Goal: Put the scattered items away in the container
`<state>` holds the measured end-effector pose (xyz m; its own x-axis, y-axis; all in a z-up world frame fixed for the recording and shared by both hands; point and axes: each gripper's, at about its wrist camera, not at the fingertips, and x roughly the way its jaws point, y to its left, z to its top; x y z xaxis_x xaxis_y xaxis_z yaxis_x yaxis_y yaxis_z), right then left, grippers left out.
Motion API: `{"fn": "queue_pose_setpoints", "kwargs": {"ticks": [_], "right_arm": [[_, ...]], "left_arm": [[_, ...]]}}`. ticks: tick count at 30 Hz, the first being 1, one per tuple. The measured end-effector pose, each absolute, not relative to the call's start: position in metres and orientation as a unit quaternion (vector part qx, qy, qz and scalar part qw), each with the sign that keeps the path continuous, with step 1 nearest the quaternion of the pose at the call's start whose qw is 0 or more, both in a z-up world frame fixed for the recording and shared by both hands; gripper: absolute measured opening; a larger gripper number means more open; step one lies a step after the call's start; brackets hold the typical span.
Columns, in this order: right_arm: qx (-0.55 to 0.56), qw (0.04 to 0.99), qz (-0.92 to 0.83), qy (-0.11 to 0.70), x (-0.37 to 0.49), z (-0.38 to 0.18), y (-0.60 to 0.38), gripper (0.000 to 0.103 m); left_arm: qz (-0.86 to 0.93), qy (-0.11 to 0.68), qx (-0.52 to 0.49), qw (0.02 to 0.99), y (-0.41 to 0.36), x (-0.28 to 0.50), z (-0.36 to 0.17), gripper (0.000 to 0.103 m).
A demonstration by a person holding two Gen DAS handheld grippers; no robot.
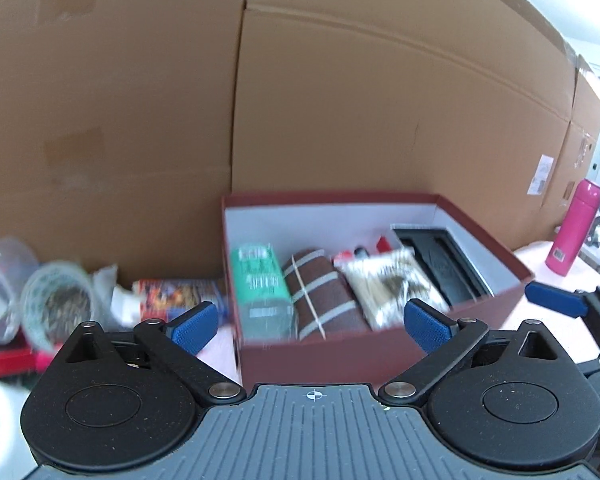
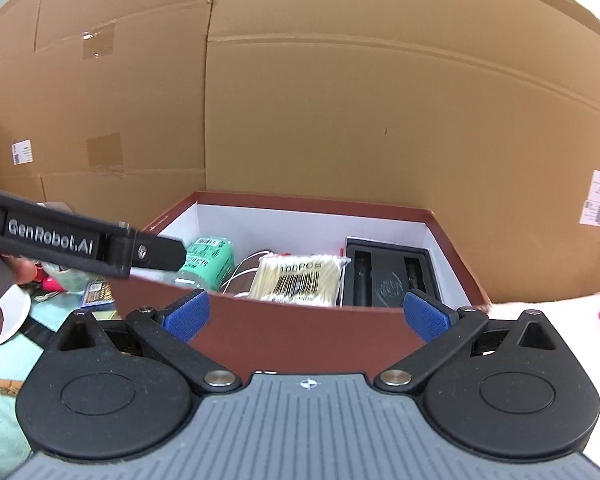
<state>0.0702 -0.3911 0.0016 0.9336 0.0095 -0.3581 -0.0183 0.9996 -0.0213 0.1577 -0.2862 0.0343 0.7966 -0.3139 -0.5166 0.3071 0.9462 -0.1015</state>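
A dark red box (image 1: 340, 354) with white inside walls stands against the cardboard wall; it also shows in the right wrist view (image 2: 300, 332). It holds a green pack (image 1: 260, 284), a brown striped roll (image 1: 320, 296), a bag of cotton swabs (image 2: 300, 280) and a black tray (image 2: 388, 276). My left gripper (image 1: 312, 320) is open and empty in front of the box. My right gripper (image 2: 306, 316) is open and empty at the box's near wall. The left gripper's body (image 2: 80, 240) crosses the left of the right wrist view.
Left of the box lie a colourful packet (image 1: 176, 296), a clear round container (image 1: 56, 308) and plastic bags. A pink bottle (image 1: 572, 228) stands at the right. Tall cardboard boxes (image 1: 340, 100) form the back wall. A white lid (image 2: 12, 316) and a wooden clip (image 2: 8, 386) lie at the left.
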Motion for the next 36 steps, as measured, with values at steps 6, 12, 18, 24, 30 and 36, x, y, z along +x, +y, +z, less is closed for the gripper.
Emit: {"fn": "queue_pose_setpoints", "kwargs": {"ticks": [6, 12, 18, 24, 30, 36], "right_arm": [[-0.02, 0.983, 0.005, 0.181, 0.04, 0.005, -0.388, 0.103], [-0.029, 0.982, -0.004, 0.187, 0.018, 0.006, -0.385, 0.103], [-0.027, 0.98, -0.021, 0.195, 0.0, 0.005, -0.387, 0.103], [-0.026, 0.98, -0.034, 0.193, -0.017, 0.008, -0.388, 0.103], [-0.026, 0.98, -0.037, 0.193, -0.03, 0.011, -0.385, 0.103], [-0.027, 0.98, -0.04, 0.194, -0.038, 0.011, -0.381, 0.103]], "left_arm": [[-0.144, 0.286, -0.002, 0.947, -0.282, 0.125, 0.024, 0.103], [-0.13, 0.295, -0.009, 0.947, -0.28, 0.102, 0.019, 0.103], [-0.124, 0.289, -0.003, 0.949, -0.281, 0.081, 0.02, 0.103], [-0.127, 0.282, 0.019, 0.951, -0.289, 0.063, 0.024, 0.103], [-0.126, 0.275, 0.029, 0.953, -0.29, 0.05, 0.027, 0.103], [-0.13, 0.276, 0.033, 0.952, -0.286, 0.043, 0.029, 0.103]]}}
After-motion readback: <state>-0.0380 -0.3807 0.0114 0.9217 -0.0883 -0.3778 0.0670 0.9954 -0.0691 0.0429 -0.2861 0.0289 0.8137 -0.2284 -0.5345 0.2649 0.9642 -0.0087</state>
